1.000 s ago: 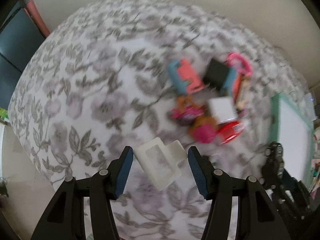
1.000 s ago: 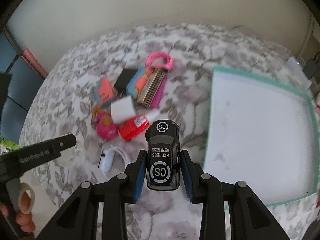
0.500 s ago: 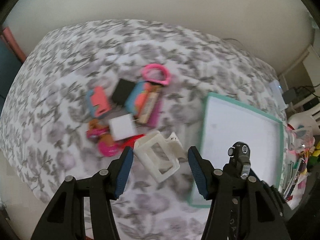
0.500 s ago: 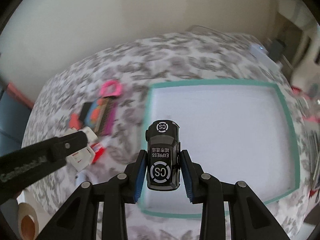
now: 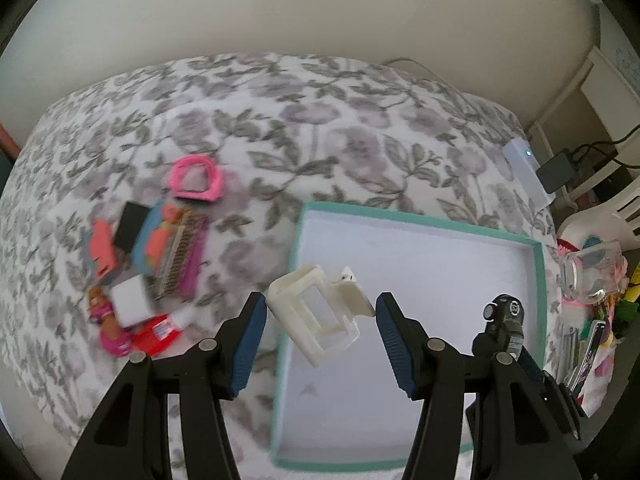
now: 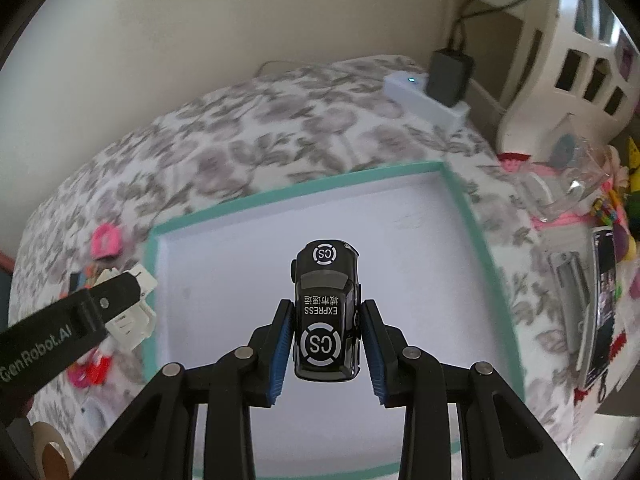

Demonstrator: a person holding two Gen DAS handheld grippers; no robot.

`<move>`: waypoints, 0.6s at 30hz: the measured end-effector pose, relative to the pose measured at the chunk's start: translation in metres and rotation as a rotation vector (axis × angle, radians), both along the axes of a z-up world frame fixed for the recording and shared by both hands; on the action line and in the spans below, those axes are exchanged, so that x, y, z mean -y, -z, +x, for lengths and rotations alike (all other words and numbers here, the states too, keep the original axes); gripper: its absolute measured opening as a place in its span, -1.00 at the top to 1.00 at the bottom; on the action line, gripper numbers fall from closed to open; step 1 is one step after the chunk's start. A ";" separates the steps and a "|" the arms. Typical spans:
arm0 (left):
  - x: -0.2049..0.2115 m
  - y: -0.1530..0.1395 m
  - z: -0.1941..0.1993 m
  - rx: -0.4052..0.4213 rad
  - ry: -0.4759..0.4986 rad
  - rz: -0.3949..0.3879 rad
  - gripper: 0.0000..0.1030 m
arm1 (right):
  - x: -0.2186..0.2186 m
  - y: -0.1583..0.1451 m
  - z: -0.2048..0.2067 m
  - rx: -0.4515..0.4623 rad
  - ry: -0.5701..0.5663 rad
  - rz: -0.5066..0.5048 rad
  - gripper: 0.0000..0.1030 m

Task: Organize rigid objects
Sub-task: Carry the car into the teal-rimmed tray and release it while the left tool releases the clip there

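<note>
My left gripper (image 5: 320, 334) is shut on a white plastic frame (image 5: 318, 318) and holds it in the air over the left rim of a white tray with a teal rim (image 5: 538, 280). My right gripper (image 6: 326, 344) is shut on a black toy car (image 6: 325, 308) marked "CS EXPRESS" and holds it above the inside of the tray (image 6: 464, 204). The right gripper with the car (image 5: 502, 322) shows at the lower right of the left wrist view. The left gripper with the frame (image 6: 132, 312) shows at the left of the right wrist view.
A pile of small toys (image 5: 160, 248) and a pink ring (image 5: 196, 178) lie left of the tray on the floral cloth (image 5: 320, 128). A white power strip (image 5: 528, 176) with a black adapter lies at the far right corner. Clutter and a clear jar (image 5: 592, 276) sit right of the tray.
Both grippers moved right, away from the toy pile and over the tray. The left carried the white frame, the right carried the car.
</note>
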State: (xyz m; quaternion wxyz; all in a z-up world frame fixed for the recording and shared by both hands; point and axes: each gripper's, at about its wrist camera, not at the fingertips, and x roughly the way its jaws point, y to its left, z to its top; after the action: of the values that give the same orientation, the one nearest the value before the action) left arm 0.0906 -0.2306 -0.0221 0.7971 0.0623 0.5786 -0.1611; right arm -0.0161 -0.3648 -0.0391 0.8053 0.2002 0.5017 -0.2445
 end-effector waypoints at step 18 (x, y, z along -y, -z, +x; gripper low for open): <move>0.037 0.041 -0.003 -0.008 0.070 0.006 -0.14 | 0.029 0.029 -0.002 -0.056 0.067 0.012 0.30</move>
State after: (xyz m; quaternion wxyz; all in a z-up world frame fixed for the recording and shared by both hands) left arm 0.0880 -0.2681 -0.0635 0.7884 0.0844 0.5798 -0.1872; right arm -0.0185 -0.3938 -0.0685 0.7809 0.2147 0.5186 -0.2741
